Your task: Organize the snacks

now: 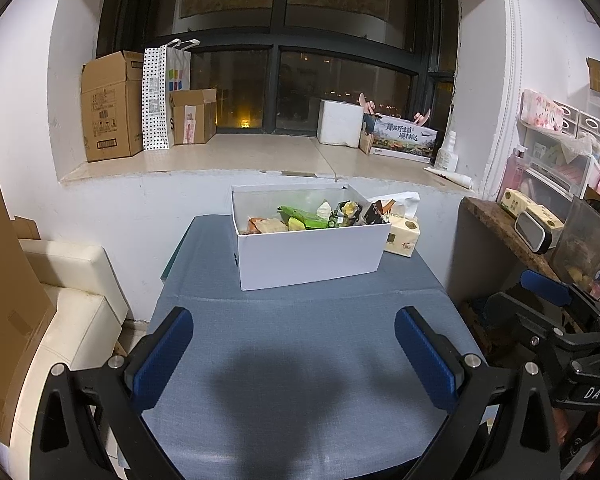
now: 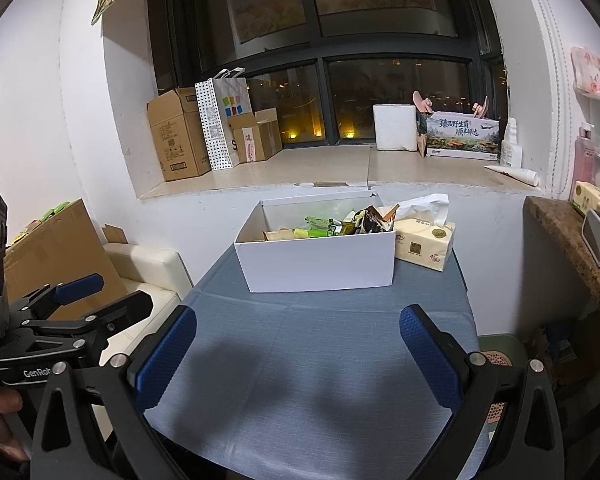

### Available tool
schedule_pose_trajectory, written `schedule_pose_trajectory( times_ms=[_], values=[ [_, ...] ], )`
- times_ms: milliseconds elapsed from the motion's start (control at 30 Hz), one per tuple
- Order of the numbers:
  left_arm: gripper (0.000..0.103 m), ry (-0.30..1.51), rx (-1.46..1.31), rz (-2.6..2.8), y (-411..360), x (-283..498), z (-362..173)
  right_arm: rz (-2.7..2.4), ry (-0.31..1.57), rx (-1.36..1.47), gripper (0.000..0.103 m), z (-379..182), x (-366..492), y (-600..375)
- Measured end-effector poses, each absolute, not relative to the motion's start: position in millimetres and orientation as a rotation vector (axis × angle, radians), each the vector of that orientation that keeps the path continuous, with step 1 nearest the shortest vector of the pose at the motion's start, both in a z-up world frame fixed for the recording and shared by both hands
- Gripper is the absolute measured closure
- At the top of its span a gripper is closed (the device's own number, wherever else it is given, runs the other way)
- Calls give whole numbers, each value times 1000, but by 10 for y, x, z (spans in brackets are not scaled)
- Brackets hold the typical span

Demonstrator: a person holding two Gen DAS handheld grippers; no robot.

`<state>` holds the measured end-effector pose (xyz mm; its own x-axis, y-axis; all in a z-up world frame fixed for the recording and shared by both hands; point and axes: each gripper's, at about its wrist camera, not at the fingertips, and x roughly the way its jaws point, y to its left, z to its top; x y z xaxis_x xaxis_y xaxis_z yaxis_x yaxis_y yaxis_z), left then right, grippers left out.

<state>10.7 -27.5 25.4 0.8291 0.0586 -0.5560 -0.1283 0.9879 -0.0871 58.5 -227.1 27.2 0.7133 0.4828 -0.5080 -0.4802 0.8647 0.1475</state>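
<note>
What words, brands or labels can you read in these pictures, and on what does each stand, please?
"DAS": right gripper body, seen from the left wrist view.
"GenRob", cut off: left gripper body, seen from the right wrist view.
"S": shopping bag.
Printed carton: large Chinese characters, too blurred.
Cardboard box, tissue pack, snack packets: too small.

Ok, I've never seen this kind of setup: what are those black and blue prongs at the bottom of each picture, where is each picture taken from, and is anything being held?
No robot here: a person holds a hand-held gripper in each hand, each with a camera looking forward along its two blue-padded fingers. One picture comes from the left gripper, the other from the right gripper; each also catches the other gripper at its edge. Both are open and hold nothing, poised over a table with a blue-grey cloth. On it stands a white box with snack packets inside, and a tissue pack right beside it.
</note>
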Motion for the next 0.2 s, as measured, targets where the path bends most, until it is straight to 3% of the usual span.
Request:
schedule_pose_trajectory(
  times_ms=[200],
  values=[
    [0,595,-141,99,-250,124,226,536,567,6,0,268,599,-2271]
  ],
)
